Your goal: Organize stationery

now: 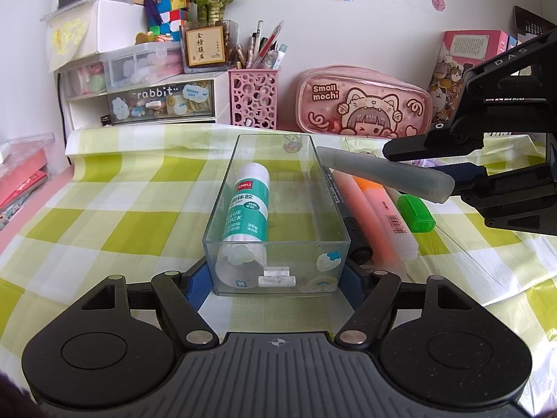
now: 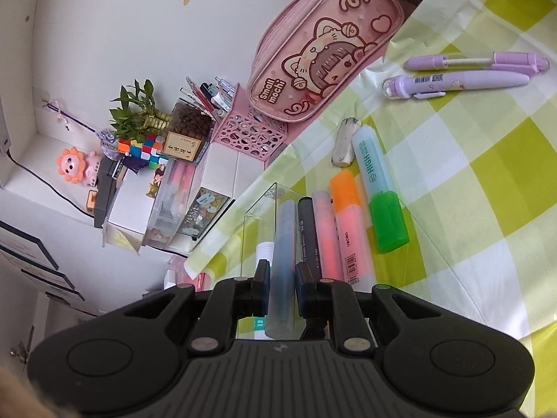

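A clear plastic tray [image 1: 327, 209] stands on the checked cloth with a Deli glue stick [image 1: 248, 205] lying in it. My left gripper [image 1: 275, 284] is shut on the tray's near end wall. My right gripper [image 2: 282, 278] is shut on a grey-blue marker [image 2: 283, 254] and holds it tilted just above the tray's right wall; the marker also shows in the left wrist view [image 1: 383, 174]. To the right of the tray lie a black pen [image 1: 344, 209], two orange-pink highlighters [image 1: 376, 209] and a green-capped highlighter [image 1: 416, 214].
A pink "Small mochi" pencil case [image 1: 362, 104], a pink pen holder [image 1: 253, 99] and a drawer unit [image 1: 146, 94] stand along the back wall. Two purple pens [image 2: 470, 69] and a worn eraser [image 2: 344, 142] lie on the cloth farther right.
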A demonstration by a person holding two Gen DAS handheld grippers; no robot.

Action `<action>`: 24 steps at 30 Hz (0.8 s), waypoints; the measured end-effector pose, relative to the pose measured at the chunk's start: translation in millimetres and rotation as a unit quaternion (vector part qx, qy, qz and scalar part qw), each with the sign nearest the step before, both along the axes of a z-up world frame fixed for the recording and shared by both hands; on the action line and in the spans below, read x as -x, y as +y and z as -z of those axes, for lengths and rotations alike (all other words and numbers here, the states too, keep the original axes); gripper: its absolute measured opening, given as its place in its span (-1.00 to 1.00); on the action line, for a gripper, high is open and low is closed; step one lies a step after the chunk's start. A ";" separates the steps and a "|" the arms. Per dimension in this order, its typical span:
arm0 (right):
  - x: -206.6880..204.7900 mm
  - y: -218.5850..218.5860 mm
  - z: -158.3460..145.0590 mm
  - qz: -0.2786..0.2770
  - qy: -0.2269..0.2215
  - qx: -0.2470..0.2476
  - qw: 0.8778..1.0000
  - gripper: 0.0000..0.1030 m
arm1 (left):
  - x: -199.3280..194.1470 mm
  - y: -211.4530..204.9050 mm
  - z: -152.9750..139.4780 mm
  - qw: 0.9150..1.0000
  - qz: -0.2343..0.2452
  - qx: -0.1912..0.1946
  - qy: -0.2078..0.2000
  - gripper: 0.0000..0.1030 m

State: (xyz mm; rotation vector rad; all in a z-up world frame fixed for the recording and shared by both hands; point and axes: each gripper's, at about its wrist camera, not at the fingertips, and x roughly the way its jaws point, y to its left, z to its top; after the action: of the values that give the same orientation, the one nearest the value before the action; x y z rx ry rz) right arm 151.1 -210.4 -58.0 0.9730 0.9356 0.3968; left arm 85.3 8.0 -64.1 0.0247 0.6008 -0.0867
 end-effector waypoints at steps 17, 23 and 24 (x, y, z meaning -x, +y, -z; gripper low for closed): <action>-5.9 29.4 -20.5 -0.030 -0.071 0.165 0.983 -0.93 | -0.4 -1.3 -1.0 1.000 -0.005 0.000 0.000 0.40; -20.7 72.1 -24.2 -0.118 -0.077 0.313 0.939 -0.77 | 0.6 -0.3 -1.2 1.000 -0.010 -0.006 0.001 0.40; -23.7 76.7 -21.9 -0.129 -0.073 0.323 0.935 -0.70 | 0.8 0.7 -1.2 1.000 -0.011 -0.008 0.001 0.40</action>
State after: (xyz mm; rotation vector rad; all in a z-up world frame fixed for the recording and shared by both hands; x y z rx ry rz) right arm 174.8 -133.7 -36.1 0.2167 0.9694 0.3407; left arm 84.5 8.7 -62.9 0.0334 0.6030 -0.0608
